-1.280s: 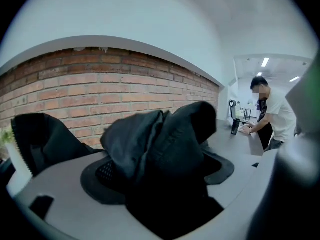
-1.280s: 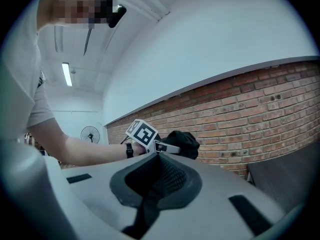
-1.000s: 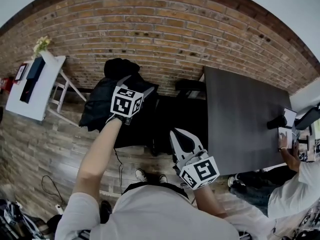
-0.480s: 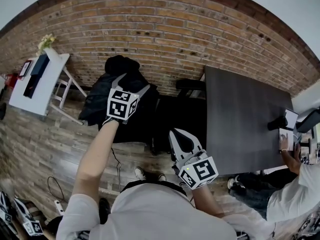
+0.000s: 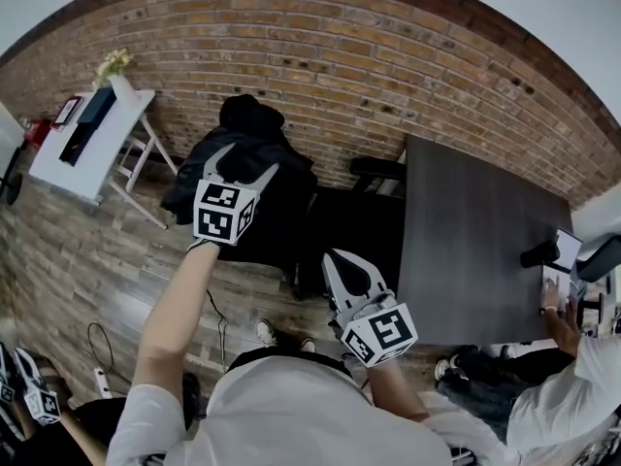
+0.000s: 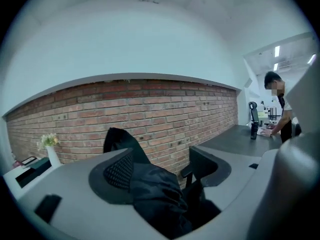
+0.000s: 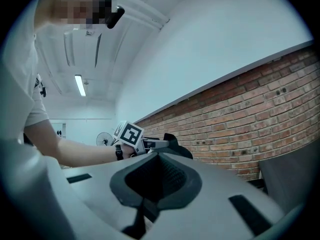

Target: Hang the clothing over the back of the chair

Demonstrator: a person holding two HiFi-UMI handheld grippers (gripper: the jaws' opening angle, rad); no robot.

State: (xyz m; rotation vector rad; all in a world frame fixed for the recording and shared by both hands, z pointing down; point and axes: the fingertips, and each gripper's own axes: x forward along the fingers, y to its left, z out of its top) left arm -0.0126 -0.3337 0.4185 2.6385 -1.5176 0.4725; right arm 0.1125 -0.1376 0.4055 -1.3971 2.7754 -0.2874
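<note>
A black garment (image 5: 254,178) lies draped over the back of a black chair (image 5: 335,223) by the brick wall, its bunched top (image 5: 250,115) standing highest. My left gripper (image 5: 248,159) hovers at the garment's near side. Its jaws are spread wide and closing, and the pads press on nothing. In the left gripper view the garment (image 6: 155,194) fills the gap between the left gripper's (image 6: 165,181) jaws, beyond the pads. My right gripper (image 5: 346,268) hangs lower, in front of the chair, shut and empty. The right gripper view shows its joined pads (image 7: 155,181) and the left gripper's marker cube (image 7: 129,134).
A dark table (image 5: 475,231) stands right of the chair, with a seated person (image 5: 568,396) at its far right end. A white side table (image 5: 92,139) with a vase of flowers (image 5: 114,64) stands left. A cable (image 5: 97,348) lies on the wooden floor.
My left gripper has drawn back and up from the garment, toward me and slightly left. The right gripper has shifted only a little.
</note>
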